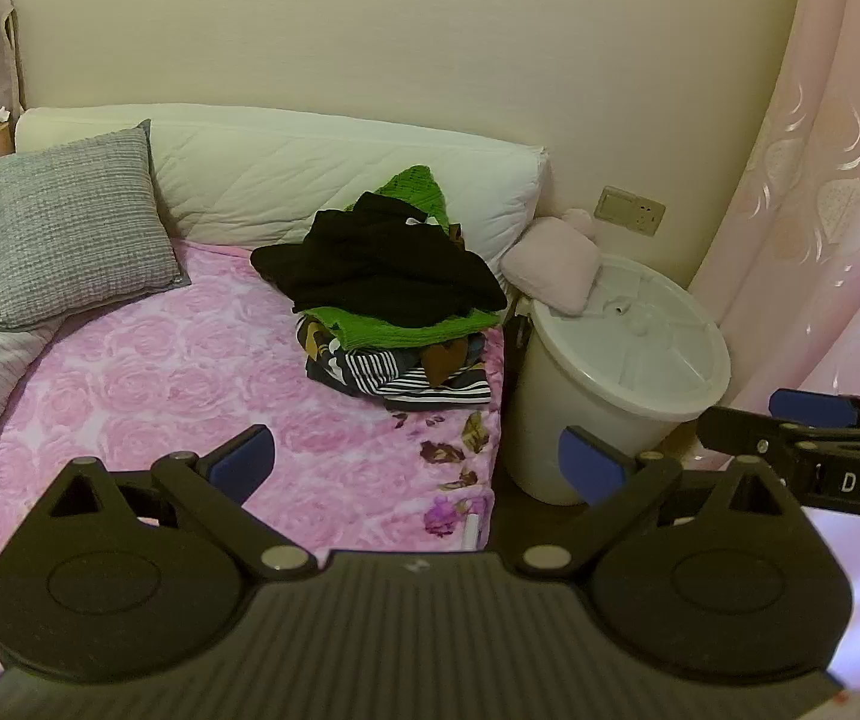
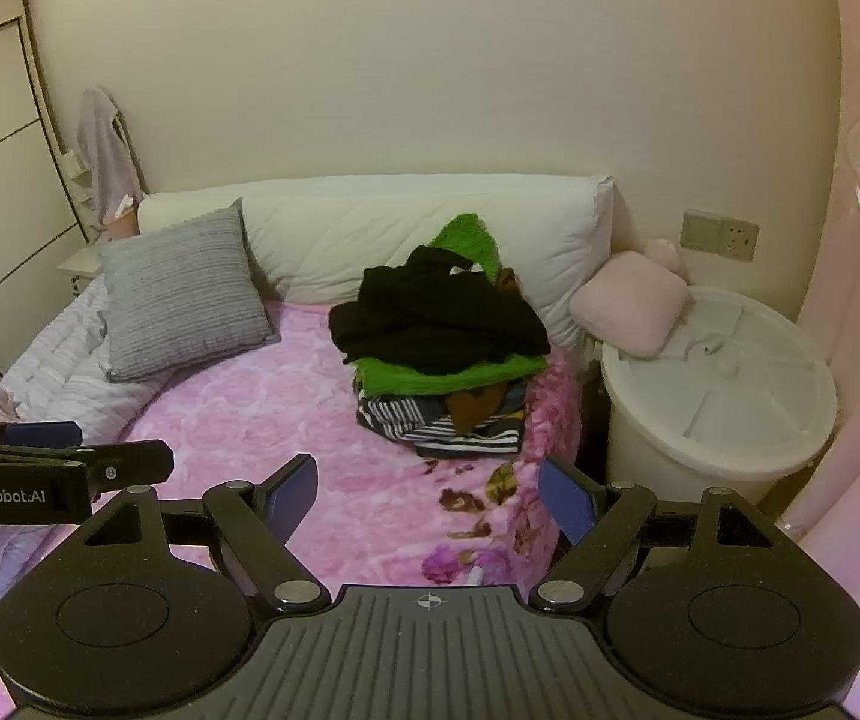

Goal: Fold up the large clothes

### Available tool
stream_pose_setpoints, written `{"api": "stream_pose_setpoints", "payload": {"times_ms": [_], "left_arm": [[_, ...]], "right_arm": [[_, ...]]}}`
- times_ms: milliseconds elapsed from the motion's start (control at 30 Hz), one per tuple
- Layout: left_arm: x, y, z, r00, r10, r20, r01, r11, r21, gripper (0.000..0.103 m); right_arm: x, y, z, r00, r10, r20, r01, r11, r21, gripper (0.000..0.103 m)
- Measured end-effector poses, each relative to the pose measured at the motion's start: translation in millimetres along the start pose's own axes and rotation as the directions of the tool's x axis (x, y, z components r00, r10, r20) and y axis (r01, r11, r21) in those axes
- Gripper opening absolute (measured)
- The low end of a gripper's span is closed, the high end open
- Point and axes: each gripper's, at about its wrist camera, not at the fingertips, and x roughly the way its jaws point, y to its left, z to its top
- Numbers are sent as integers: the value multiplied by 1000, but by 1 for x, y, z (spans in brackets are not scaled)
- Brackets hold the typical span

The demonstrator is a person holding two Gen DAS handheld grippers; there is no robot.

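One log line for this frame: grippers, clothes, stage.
left gripper: open, empty | right gripper: open, empty | clothes pile: on bed, untouched | stage: approach

Illumination is dim, warm and diffuse in both views, giving the wall (image 2: 430, 90) a yellowish cast; no light source is in view, and the curtain (image 1: 838, 192) shows pale pink with bright glints on its pattern. Shadows are soft, lying beneath the grey cushion (image 1: 78, 222) and beside the white bin (image 2: 718, 396). Fisheye distortion bows straight lines toward the edges, the corners are vignetted black, and the near gripper bodies appear slightly soft.
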Motion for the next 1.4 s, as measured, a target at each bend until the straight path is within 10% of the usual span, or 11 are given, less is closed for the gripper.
{"api": "stream_pose_setpoints", "payload": {"times_ms": [1400], "left_arm": [[73,46,37,992,105,-63,-110,990,-83,100]], "right_arm": [[94,-5,35,993,26,-116,-30,999,-36,78]]}}
